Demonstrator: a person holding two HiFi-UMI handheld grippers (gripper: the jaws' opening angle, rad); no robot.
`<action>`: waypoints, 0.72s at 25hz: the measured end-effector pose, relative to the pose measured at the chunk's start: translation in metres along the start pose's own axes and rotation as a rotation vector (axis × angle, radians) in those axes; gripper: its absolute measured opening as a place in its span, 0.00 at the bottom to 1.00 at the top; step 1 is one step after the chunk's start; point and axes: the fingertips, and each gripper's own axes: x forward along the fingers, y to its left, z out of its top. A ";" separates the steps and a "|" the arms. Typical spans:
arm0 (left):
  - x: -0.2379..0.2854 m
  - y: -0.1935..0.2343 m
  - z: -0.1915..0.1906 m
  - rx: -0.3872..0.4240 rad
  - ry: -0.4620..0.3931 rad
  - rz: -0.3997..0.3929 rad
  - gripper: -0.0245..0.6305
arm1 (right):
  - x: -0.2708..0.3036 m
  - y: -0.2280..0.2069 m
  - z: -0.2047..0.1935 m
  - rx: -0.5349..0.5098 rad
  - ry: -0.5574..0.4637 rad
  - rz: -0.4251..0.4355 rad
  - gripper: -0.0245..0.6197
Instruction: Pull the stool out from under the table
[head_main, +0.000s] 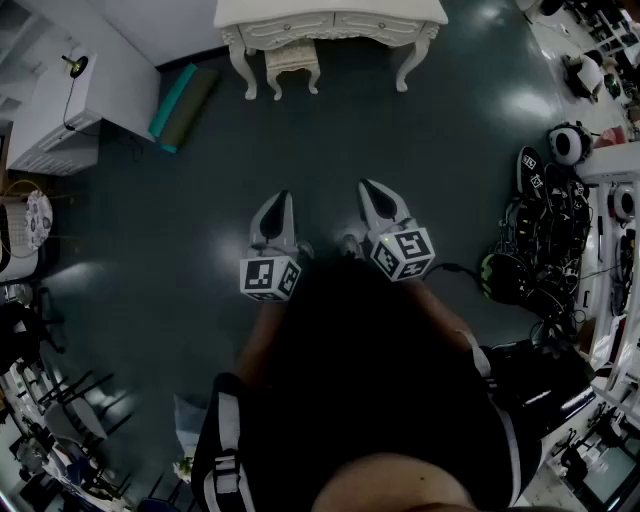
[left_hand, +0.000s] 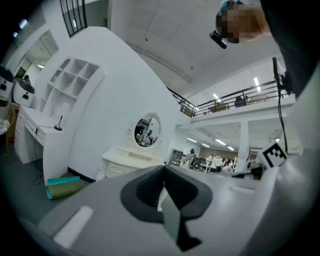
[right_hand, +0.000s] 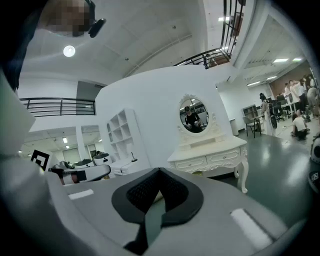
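Stool (head_main: 292, 62) under table (head_main: 330, 10); left tongs (head_main: 282, 200), right tongs (head_main: 370, 190) together, empty, side by side, pointing toward it.

The head view is dim: the dark floor (head_main: 330, 140) carries soft glare patches in front of and to the right of the pale tabletop (head_main: 330, 12), and straight lines bow toward the edges. Both gripper views are bright and evenly lit, with a ceiling lamp (right_hand: 69, 50) glowing high above and left of the tabletop and the corners vignetted black. The left tool (left_hand: 163, 172) and right tool (right_hand: 159, 172) sit close and softly out of focus.
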 end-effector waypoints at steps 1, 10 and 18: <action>0.000 0.001 0.000 0.002 0.001 -0.001 0.05 | 0.001 0.001 0.000 0.000 0.000 0.000 0.04; -0.005 0.008 0.001 0.002 0.007 -0.014 0.05 | 0.008 0.012 -0.003 0.015 0.000 0.004 0.04; -0.010 0.029 0.005 0.045 0.000 -0.022 0.05 | 0.022 0.024 -0.003 0.022 -0.025 -0.015 0.04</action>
